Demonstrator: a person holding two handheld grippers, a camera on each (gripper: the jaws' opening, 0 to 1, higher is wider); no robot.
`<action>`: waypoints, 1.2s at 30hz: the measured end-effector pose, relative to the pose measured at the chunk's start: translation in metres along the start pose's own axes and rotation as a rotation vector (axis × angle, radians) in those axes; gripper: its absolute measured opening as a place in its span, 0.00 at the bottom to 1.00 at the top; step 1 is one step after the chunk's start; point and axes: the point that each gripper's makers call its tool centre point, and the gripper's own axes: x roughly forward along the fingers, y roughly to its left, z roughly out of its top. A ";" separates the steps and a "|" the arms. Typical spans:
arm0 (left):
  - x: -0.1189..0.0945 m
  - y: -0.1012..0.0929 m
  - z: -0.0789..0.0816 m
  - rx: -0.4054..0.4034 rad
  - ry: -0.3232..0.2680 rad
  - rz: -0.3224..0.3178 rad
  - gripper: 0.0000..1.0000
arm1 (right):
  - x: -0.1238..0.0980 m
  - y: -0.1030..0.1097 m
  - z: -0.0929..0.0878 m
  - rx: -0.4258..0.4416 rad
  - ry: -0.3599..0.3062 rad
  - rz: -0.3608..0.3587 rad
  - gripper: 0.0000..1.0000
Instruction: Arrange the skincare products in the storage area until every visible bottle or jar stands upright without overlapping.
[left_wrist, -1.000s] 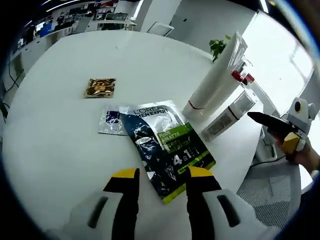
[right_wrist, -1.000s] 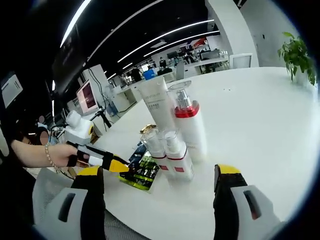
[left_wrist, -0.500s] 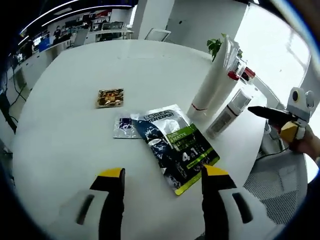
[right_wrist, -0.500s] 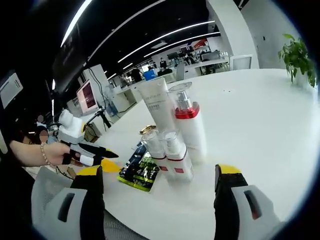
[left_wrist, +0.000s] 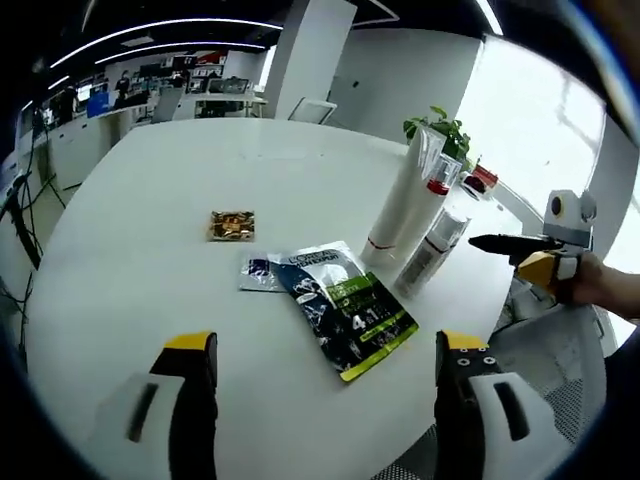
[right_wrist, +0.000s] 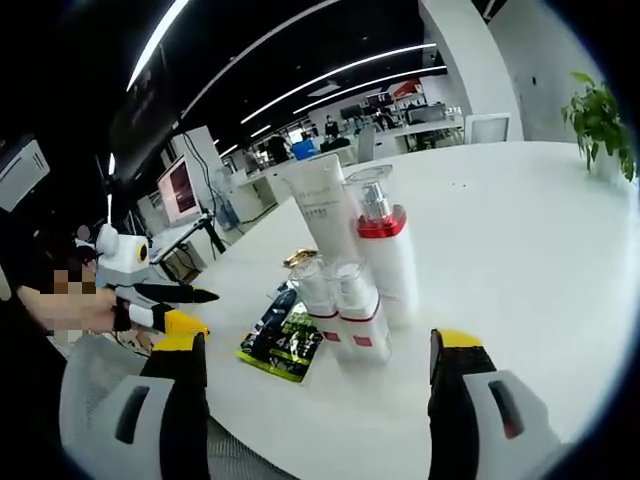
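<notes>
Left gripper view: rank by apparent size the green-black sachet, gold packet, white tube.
1. green-black sachet, though it lies nearest the camera, so that lead is unsure.
2. white tube, close to the sachet in extent and farther away.
3. gold packet, clearly smallest.

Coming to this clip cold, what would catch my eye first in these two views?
Probably the cluster of upright skincare bottles standing close together near the white table's edge, the pump bottle with the red collar tallest beside a white tube. Next, the dark and green sachet lying flat beside them, with a small gold packet farther off. Both the left gripper and the right gripper hover open, holding nothing.
</notes>
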 end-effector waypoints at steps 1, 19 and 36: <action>-0.003 0.003 -0.001 0.001 -0.005 0.001 0.89 | 0.000 0.001 0.001 0.001 -0.005 0.004 0.93; -0.050 0.013 0.005 0.018 -0.078 0.041 0.99 | 0.000 0.002 -0.002 -0.022 0.002 -0.001 0.93; -0.043 0.015 0.000 0.054 -0.038 0.033 0.99 | 0.000 0.002 -0.005 -0.029 0.018 -0.005 0.92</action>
